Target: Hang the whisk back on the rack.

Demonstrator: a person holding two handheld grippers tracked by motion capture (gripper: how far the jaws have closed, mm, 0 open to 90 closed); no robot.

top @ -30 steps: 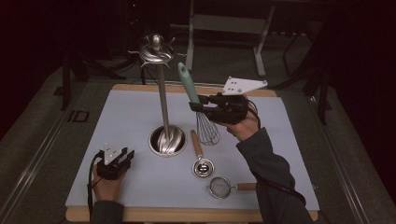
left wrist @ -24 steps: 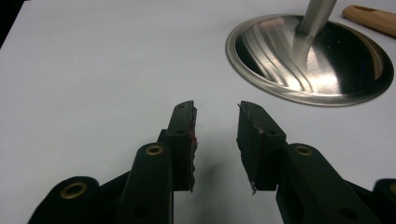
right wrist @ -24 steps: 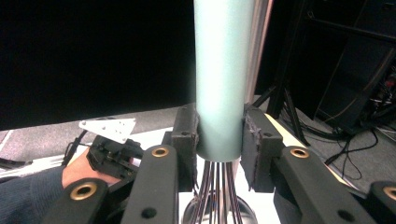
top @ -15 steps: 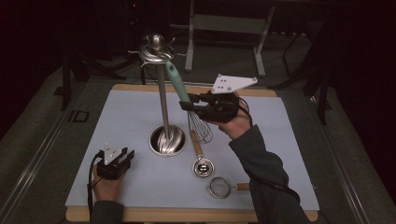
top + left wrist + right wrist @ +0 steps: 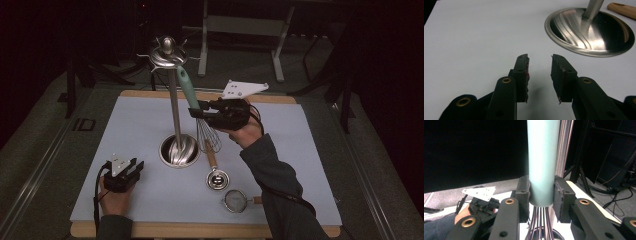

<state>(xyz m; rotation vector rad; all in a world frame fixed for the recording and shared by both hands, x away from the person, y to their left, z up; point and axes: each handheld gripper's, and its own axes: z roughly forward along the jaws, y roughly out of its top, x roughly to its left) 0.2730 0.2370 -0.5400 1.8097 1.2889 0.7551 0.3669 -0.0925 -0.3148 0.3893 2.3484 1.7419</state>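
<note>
At the near left, the left gripper (image 5: 134, 166) rests on the smooth pale-blue mat (image 5: 125, 130), its black jaws apart with nothing between them. Next stands one polished steel rack (image 5: 172, 117), slim pole on a round dished base. The right gripper (image 5: 196, 108) clamps one whisk (image 5: 197, 112) by its matte teal handle, held up beside the pole, wires hanging. One wooden-handled scoop (image 5: 214, 172) and one small mesh strainer (image 5: 235, 201) lie below it.

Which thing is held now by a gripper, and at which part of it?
The right gripper holds the whisk at the lower end of its teal handle, just above the wires. The left gripper holds nothing.
</note>
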